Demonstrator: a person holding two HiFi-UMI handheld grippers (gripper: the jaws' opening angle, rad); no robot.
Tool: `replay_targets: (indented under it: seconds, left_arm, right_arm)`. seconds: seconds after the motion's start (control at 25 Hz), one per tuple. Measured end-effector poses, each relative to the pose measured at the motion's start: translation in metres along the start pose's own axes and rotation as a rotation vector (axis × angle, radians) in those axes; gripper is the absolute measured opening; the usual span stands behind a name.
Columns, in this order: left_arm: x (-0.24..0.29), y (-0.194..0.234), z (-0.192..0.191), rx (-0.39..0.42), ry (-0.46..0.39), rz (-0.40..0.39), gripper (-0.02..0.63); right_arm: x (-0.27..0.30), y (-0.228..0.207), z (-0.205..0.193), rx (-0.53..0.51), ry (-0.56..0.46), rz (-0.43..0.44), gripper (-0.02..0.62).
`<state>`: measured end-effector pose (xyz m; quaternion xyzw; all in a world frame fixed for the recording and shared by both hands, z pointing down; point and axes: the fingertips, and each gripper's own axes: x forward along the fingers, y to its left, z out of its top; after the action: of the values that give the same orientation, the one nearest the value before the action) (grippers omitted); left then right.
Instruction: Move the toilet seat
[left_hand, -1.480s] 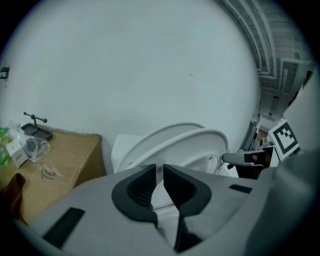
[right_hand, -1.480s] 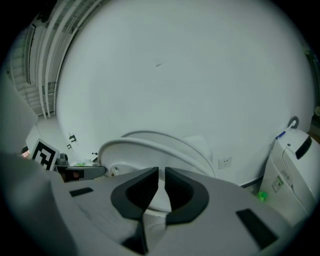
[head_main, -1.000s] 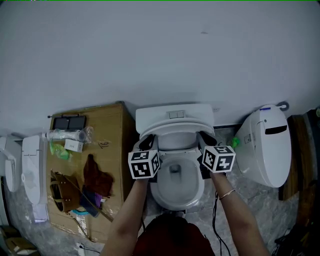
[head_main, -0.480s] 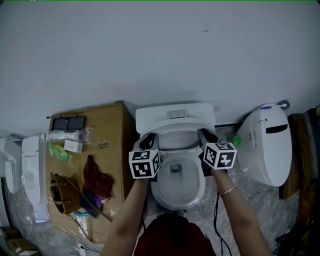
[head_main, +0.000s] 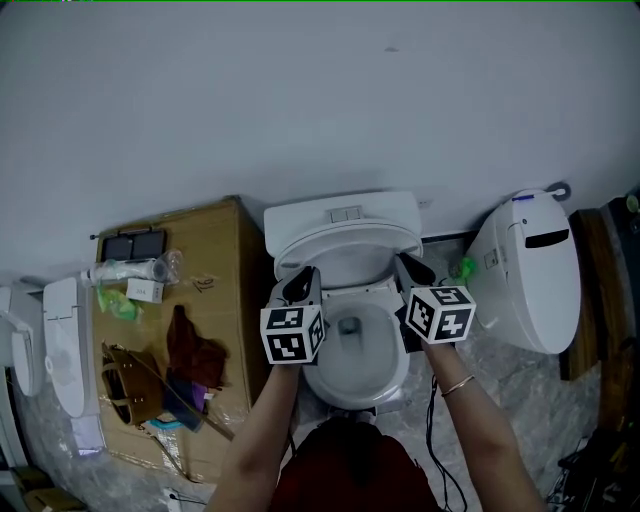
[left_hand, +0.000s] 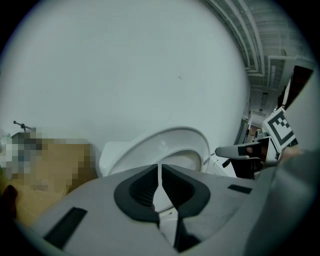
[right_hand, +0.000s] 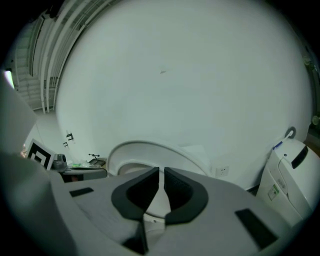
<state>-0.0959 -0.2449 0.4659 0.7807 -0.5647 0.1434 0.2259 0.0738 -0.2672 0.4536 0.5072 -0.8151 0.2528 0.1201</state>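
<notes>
left gripper (head_main: 300, 284) and right gripper (head_main: 412, 271) each pinch one side rim of the half-raised toilet seat (head_main: 345, 238), the left jaws closing further on it. the paired grip likely keeps the seat, between them over the bowl (head_main: 356, 352), from twisting as it swings.

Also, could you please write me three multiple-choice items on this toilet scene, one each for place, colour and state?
1. Where does the cardboard sheet lie? A. left of the toilet B. right of it C. on the cistern
2. What colour is the toilet seat? A. black B. white C. blue
3. How does the toilet seat stand? A. flat down B. tilted partway up C. taken off
1A: head view shows it at the toilet's left. 2B: white in every view. 3B: it slants up off the bowl in both gripper views.
</notes>
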Motion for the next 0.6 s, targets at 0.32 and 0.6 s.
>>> replay_targets:
  seconds: [0.32, 0.6]
  left_arm:
    - [-0.041, -0.031, -0.003, 0.051, -0.034, -0.065, 0.035]
    - [-0.082, -0.046, 0.005, 0.067, -0.085, -0.084, 0.034]
  right_arm:
    - [-0.061, 0.014, -0.010, -0.024, -0.059, -0.035, 0.032]
    - [-0.112, 0.029, -0.014, -0.023, -0.113, -0.053, 0.017]
